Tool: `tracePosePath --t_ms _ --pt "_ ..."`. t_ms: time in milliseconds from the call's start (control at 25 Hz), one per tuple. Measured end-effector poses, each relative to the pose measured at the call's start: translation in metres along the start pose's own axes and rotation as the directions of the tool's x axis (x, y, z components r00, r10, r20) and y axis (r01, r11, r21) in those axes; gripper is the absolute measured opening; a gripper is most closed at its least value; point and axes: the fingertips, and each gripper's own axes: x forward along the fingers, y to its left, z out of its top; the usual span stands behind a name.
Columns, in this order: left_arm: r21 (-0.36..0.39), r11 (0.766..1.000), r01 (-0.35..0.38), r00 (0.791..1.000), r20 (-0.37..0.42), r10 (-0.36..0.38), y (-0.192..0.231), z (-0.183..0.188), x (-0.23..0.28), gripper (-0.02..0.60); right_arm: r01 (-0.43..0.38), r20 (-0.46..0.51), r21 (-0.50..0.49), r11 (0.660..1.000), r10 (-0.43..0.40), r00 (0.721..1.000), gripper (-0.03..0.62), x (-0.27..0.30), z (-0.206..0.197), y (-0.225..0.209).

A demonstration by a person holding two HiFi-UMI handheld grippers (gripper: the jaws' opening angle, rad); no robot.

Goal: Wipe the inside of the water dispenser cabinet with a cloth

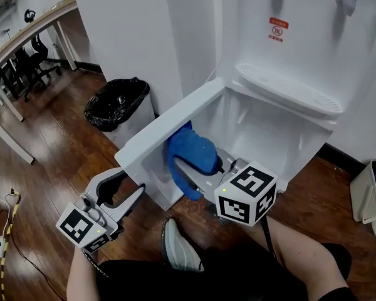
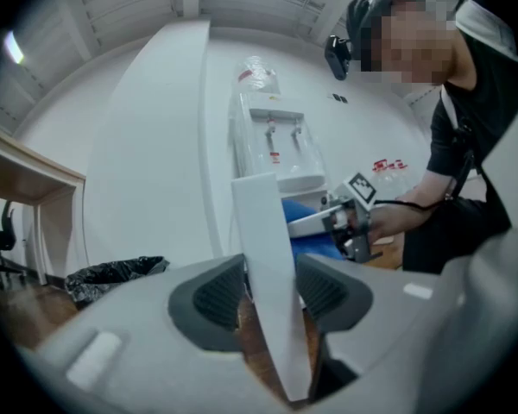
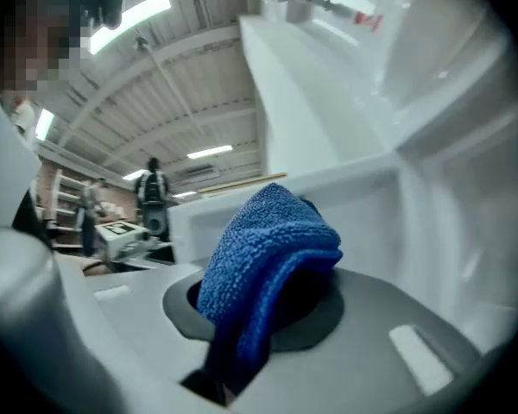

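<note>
The white water dispenser [image 1: 282,49] has its lower cabinet [image 1: 263,133] open, with the door [image 1: 169,127] swung out to the left. My left gripper [image 1: 130,184] is shut on the door's free edge; in the left gripper view the white door panel [image 2: 263,231] stands between the two dark pads [image 2: 216,296]. My right gripper [image 1: 189,168] reaches in at the cabinet's mouth, shut on a folded blue cloth [image 1: 191,146]. The cloth [image 3: 268,248] bulges up from the jaws in the right gripper view, close to the white inner wall [image 3: 449,222].
A bin lined with a black bag [image 1: 119,105] stands left of the dispenser. A desk and chairs [image 1: 25,36] are at the far left, a yellow cable [image 1: 6,231] on the wooden floor, a white container [image 1: 373,193] at the right. The person's shoe [image 1: 178,246] is under the door.
</note>
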Motion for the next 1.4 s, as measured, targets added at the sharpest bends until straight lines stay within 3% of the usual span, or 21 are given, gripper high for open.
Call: tracePosePath --t_ms 120,240,280,320,360,480,560,640,720,800,840,880,920,960,1040,1120,1240,1320,1360,1400 --pt "-0.026 0.999 0.020 1.000 -0.003 -0.020 0.001 -0.004 -0.002 0.184 -0.282 0.012 -0.022 0.959 0.283 0.959 0.088 0.004 0.004 0.079" --pt "-0.061 0.998 0.035 0.999 0.002 -0.035 0.002 -0.007 -0.004 0.176 -0.487 0.011 -0.034 0.873 0.487 0.873 0.087 -0.003 -0.002 0.126" --pt "-0.068 0.997 0.034 0.999 0.004 -0.034 0.002 -0.007 -0.004 0.176 -0.522 -0.003 -0.049 0.851 0.523 0.852 0.087 -0.004 -0.006 0.135" --pt "-0.073 0.997 0.029 1.000 0.005 -0.028 0.003 -0.008 -0.005 0.175 -0.523 -0.020 -0.066 0.850 0.523 0.852 0.087 -0.002 -0.011 0.137" --pt "-0.077 0.997 0.018 1.000 0.005 -0.018 0.005 -0.008 -0.005 0.174 -0.492 -0.033 -0.076 0.867 0.491 0.870 0.087 0.002 -0.016 0.130" --pt "-0.082 0.996 -0.018 1.000 0.000 0.018 0.011 -0.010 -0.007 0.172 -0.311 -0.033 -0.027 0.950 0.310 0.950 0.087 0.009 -0.022 0.070" --pt "-0.085 0.996 -0.016 1.000 0.001 0.016 0.011 -0.010 -0.007 0.170 -0.113 -0.027 0.049 0.992 0.115 0.993 0.087 0.005 -0.024 0.004" --pt "-0.085 0.996 -0.011 1.000 0.000 0.012 0.010 -0.010 -0.007 0.172 0.141 -0.026 0.117 0.983 -0.139 0.990 0.087 -0.012 -0.026 -0.072" --pt "-0.083 0.996 -0.011 1.000 0.000 0.011 0.009 -0.010 -0.006 0.172 0.384 0.016 0.163 0.909 -0.391 0.920 0.087 -0.048 -0.019 -0.140" --pt "-0.079 0.997 -0.008 1.000 0.000 0.008 0.009 -0.009 -0.006 0.172 0.573 0.080 0.206 0.793 -0.597 0.798 0.087 -0.094 -0.009 -0.187" --pt "-0.077 0.997 -0.007 1.000 -0.001 0.007 0.009 -0.009 -0.005 0.172 0.639 0.099 0.221 0.737 -0.669 0.737 0.087 -0.113 -0.008 -0.202" --pt "-0.075 0.997 -0.006 1.000 -0.001 0.006 0.009 -0.009 -0.005 0.172 0.679 0.105 0.229 0.697 -0.711 0.695 0.087 -0.125 -0.009 -0.210" --pt "-0.074 0.997 -0.005 1.000 -0.001 0.005 0.009 -0.008 -0.005 0.172 0.693 0.103 0.227 0.684 -0.724 0.682 0.087 -0.129 -0.010 -0.212" --pt "-0.074 0.997 -0.006 1.000 -0.001 0.006 0.010 -0.008 -0.005 0.173 0.680 0.098 0.217 0.700 -0.709 0.698 0.087 -0.123 -0.012 -0.209" --pt "-0.072 0.997 -0.005 1.000 0.000 0.005 0.009 -0.008 -0.005 0.173 0.594 0.082 0.170 0.787 -0.612 0.787 0.087 -0.094 -0.014 -0.187" --pt "-0.071 0.998 -0.001 1.000 0.001 0.001 0.009 -0.008 -0.004 0.173 0.468 0.048 0.089 0.879 -0.473 0.880 0.087 -0.058 -0.021 -0.151" --pt "-0.068 0.998 0.004 1.000 0.001 -0.004 0.008 -0.007 -0.004 0.173 0.238 -0.025 0.003 0.971 -0.238 0.971 0.087 -0.013 -0.044 -0.084" --pt "-0.067 0.998 0.003 1.000 0.000 -0.003 0.008 -0.008 -0.005 0.172 0.014 -0.027 -0.027 1.000 -0.015 1.000 0.087 0.006 -0.054 -0.025" --pt "-0.071 0.997 0.004 1.000 0.003 -0.003 0.009 -0.008 -0.005 0.173 -0.125 -0.012 -0.041 0.991 0.124 0.992 0.087 0.009 -0.056 0.008" --pt "-0.079 0.997 0.006 1.000 0.009 -0.006 0.009 -0.008 -0.005 0.172 -0.261 0.001 -0.053 0.964 0.261 0.965 0.087 0.008 -0.057 0.041"
